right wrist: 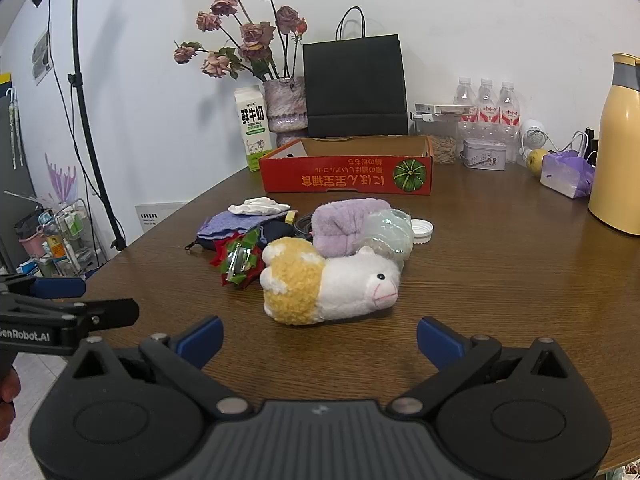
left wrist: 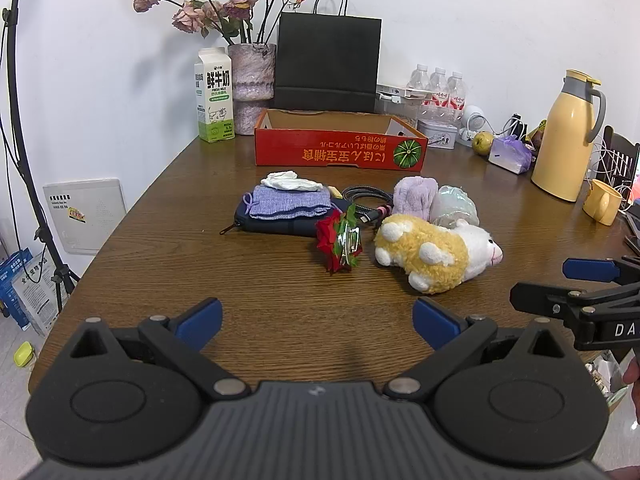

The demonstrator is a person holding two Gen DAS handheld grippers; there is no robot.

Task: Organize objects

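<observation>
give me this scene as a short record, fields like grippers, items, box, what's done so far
left gripper: open, empty, above the table
right gripper: open, empty, facing the plush
loose items: plush, red rose, purple cloth on a dark pouch, white cloth, cable, lilac towel, clear bottle, white cap
box: red, open, behind the pile; inside only partly visible
progress: loose items still on the table, nothing held

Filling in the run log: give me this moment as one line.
left gripper: open, empty | right gripper: open, empty | plush sheep: on table, untouched | red box: behind clutter | stage: pre-grasp
</observation>
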